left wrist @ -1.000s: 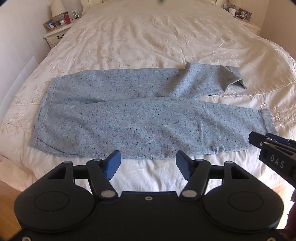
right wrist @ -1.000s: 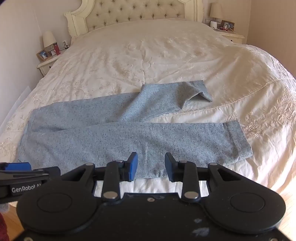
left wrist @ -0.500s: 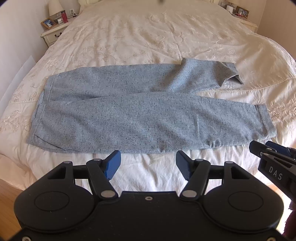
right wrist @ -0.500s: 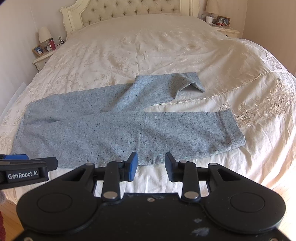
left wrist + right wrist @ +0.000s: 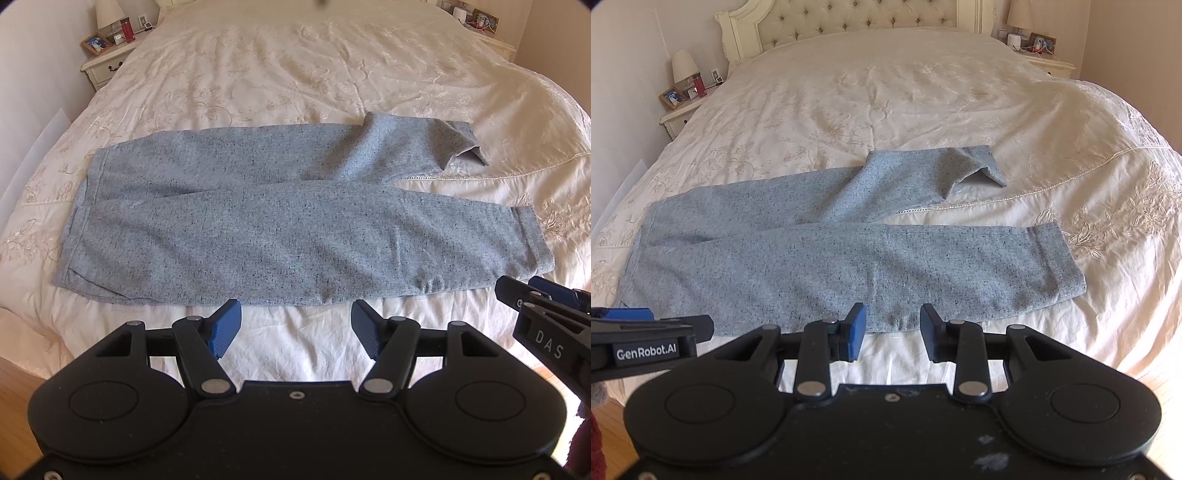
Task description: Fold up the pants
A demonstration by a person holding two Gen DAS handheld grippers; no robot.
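Cream bed [image 5: 923,110], tufted headboard [image 5: 849,22], nightstands [image 5: 679,114]

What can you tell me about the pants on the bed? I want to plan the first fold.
The pants are speckled light blue-grey, of what looks like soft knit or wool. They lie flat across the cream bedspread, waistband on the left and cuffs on the right. The near leg runs straight and ends in a hemmed cuff. The far leg angles away, its cuff corner turned over. Neither gripper touches them; only the bedspread does.
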